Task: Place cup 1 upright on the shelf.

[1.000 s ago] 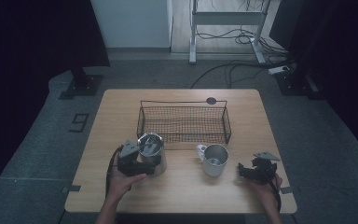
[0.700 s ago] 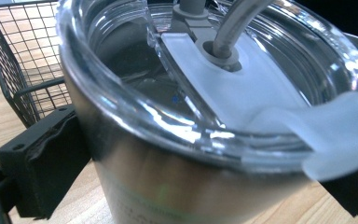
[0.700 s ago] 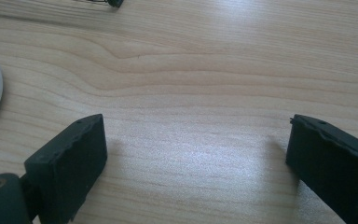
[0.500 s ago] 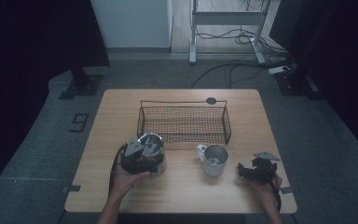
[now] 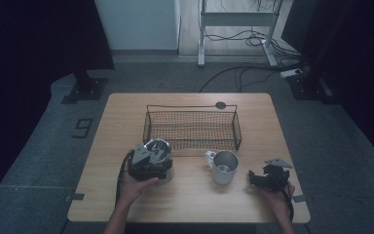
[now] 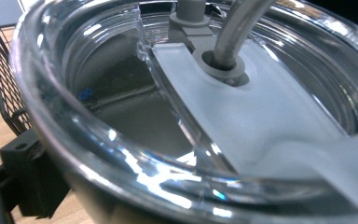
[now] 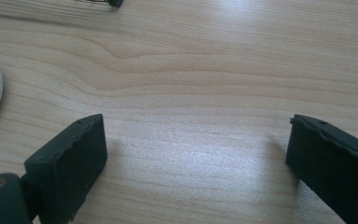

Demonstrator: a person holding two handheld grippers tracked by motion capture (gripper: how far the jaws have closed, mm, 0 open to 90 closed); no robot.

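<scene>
In the high view, your wooden surface (image 5: 190,195) stood on grey carpet in a dim room, with a white wall panel, a metal frame and loose cables on the floor beyond the far edge. A black wire basket (image 5: 192,127) sat at mid-surface. Just in front of its left end stood the lidded tumbler (image 5: 158,152), and your left tool (image 5: 148,163) was up against its near side, your hand behind it. A metal mug (image 5: 223,166) stood well to the right of the tumbler, handle turned left. Your right tool (image 5: 265,178) lay near the right edge, apart from the mug.

The left gripper view gave what the high view could not: the tumbler's clear lid (image 6: 242,116) at very close range, its frosted slider and a straw rising through the grommet. One black jaw stood beside the cup wall at lower left; whether it pressed on the wall you could not tell here. The jaws had just closed slightly. The basket's mesh (image 6: 2,79) edged in at left.

The right gripper view showed bare wood grain (image 7: 191,70) between two jaws standing wide apart, released, grasping nothing.
</scene>
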